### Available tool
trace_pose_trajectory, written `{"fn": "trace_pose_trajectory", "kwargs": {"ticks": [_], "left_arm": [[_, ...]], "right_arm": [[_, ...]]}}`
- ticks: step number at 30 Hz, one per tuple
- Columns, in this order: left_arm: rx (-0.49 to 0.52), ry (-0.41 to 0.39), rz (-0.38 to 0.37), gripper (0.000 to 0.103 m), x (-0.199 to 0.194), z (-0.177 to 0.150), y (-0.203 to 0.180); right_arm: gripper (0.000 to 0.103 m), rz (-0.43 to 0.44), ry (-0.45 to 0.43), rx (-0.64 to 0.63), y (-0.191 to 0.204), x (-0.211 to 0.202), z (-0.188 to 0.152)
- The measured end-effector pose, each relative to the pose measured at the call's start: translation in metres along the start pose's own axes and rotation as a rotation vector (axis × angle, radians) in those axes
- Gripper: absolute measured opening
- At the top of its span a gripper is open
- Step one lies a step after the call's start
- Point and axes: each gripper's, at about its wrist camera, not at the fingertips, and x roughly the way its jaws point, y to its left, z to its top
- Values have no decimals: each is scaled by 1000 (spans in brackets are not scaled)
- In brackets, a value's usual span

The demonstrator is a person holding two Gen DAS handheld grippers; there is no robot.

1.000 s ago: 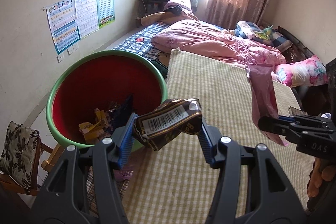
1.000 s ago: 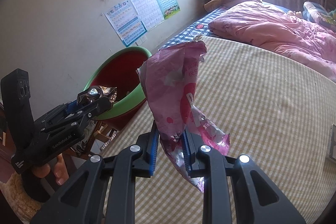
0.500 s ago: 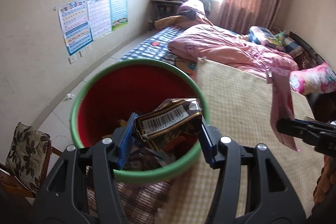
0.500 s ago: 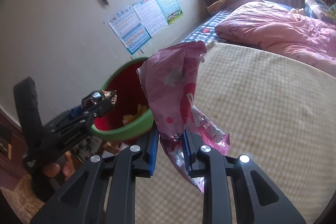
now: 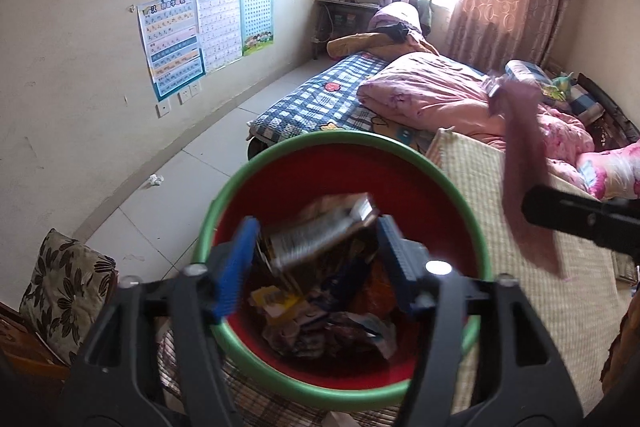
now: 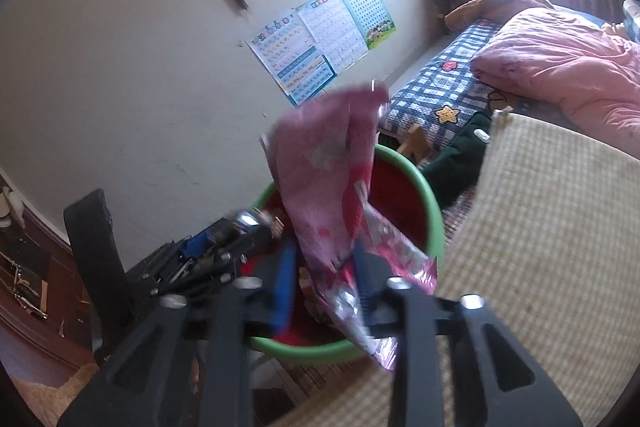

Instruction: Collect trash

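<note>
Only the left wrist view looks into the round green-rimmed red bin (image 5: 452, 187): crumpled wrappers, with a blurred brown barcode wrapper (image 5: 320, 231) loose between the just-widened left gripper (image 5: 316, 259). The right gripper (image 6: 322, 281), jaws likewise parting, brackets a glossy pink packet (image 6: 328, 187) above the bin; contact unclear.

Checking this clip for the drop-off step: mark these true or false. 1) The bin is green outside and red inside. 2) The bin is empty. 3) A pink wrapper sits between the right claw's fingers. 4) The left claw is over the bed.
1) True: the bin has a green rim and red inside.
2) False: wrappers already lie at its bottom.
3) True: the pink wrapper is between the right claw fingers, which have just been opening.
4) False: the left claw is over the bin, a brown wrapper between its opening fingers.
</note>
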Motion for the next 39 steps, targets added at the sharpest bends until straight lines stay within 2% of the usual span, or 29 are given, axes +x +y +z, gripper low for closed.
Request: {"fn": "trace_pose_trajectory", "kwargs": {"ticks": [1, 5, 9, 13, 15, 17, 20, 23, 26, 28, 30, 35, 39], "left_arm": [[0, -10, 6, 76, -1, 0, 2], [1, -81, 29, 88, -11, 0, 9], [28, -153, 39, 94, -23, 1, 2], [51, -224, 20, 98, -38, 6, -11], [60, -269, 8, 98, -48, 7, -19], [67, -319, 23, 98, -57, 6, -29], [73, -354, 31, 98, -67, 3, -44], [80, -364, 29, 98, -75, -2, -59], [89, -374, 84, 98, -79, -7, -72], [90, -382, 102, 98, -83, -9, -78], [80, -387, 89, 98, -88, -7, -85], [71, -408, 86, 98, -104, -10, -103], [65, -407, 92, 98, -113, -17, -116]], "right_arm": [[57, 3, -2, 6, 0, 2, 2], [62, -14, -15, -4, 4, 3, 4], [70, -60, -47, -9, 6, -3, 3], [90, -130, -118, -38, 7, -22, 1], [96, -162, -156, -57, 7, -34, -3], [96, -203, -187, -75, 6, -45, -6], [96, -253, -223, -91, 1, -64, -13], [96, -333, -303, -106, -4, -84, -21], [96, -437, -372, -126, -10, -102, -30], [96, -502, -398, -138, -15, -111, -36], [96, -554, -414, -151, -21, -120, -42], [96, -533, -450, -126, -36, -145, -58], [96, -530, -445, -129, -40, -156, -62]]}}
